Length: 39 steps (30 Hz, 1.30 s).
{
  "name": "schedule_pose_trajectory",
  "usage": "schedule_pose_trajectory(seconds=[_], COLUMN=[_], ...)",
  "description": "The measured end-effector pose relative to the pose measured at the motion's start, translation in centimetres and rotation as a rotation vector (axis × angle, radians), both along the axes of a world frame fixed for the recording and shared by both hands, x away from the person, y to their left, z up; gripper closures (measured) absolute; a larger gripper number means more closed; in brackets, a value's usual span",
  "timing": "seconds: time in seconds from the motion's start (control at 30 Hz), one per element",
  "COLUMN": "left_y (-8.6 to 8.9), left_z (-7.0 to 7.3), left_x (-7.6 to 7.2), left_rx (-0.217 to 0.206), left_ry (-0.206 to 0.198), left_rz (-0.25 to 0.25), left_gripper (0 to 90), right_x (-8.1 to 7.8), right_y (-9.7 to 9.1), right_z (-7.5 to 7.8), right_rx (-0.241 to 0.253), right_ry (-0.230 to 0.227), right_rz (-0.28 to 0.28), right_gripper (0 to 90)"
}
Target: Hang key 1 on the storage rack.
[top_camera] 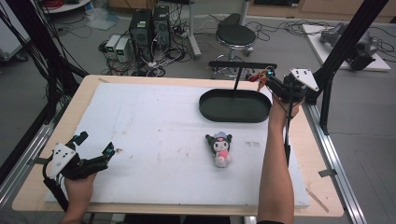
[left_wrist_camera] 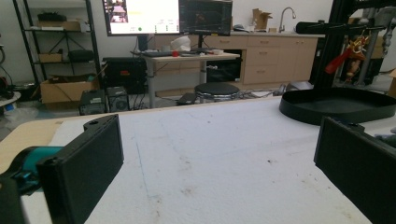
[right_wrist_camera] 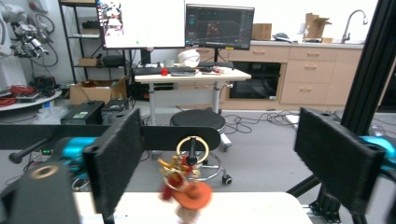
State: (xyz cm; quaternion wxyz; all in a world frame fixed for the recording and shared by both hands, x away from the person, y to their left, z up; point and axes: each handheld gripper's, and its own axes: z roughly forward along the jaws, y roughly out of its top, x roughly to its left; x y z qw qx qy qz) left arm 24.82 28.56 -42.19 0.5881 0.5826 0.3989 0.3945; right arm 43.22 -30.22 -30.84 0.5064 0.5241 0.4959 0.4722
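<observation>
A red and gold figure keychain [right_wrist_camera: 185, 186] hangs by its ring from the black bar [right_wrist_camera: 177, 137] of a small stand [top_camera: 242, 66] at the table's far right. My right gripper [right_wrist_camera: 224, 158] is level with it, jaws wide; the keychain dangles between them, touching neither pad. From above, the right gripper [top_camera: 267, 78] sits just behind the black oval tray [top_camera: 235, 105]. A small dark-hooded plush toy [top_camera: 220, 148] lies on the white mat, nearer than the tray. My left gripper [top_camera: 95, 143] rests open at the near left with nothing in it [left_wrist_camera: 219, 163].
The white foam mat [top_camera: 154, 140] covers most of the wooden table. A black frame post [top_camera: 348, 42] rises at the far right, close to the right gripper. Behind the table are a stool [top_camera: 236, 35], computer cases and cables on the floor.
</observation>
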Motion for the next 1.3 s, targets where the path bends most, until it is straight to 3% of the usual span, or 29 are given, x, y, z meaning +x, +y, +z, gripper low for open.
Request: schedule_pose_trajectory(seconds=[0.43,0.93,1.3], left_y=[-0.1,0.1,0.1], left_z=[0.5,0.7,0.7], left_x=[-0.2,-0.3,-0.3], left_rx=[0.007,0.002,0.006], left_ry=[-0.002,-0.009,-0.010], left_rz=[0.004,0.003,-0.009], left_gripper=[1.8,1.8,1.8], right_x=[-3.4,-7.3,-9.3], right_y=[0.0,0.8,1.3], right_z=[0.9,0.8,0.4], right_rx=[-0.017,-0.034,-0.016], right_ry=[-0.043,-0.066,-0.068], right_rz=[0.007,0.029,0.038], right_gripper=[11.6,11.6,11.5])
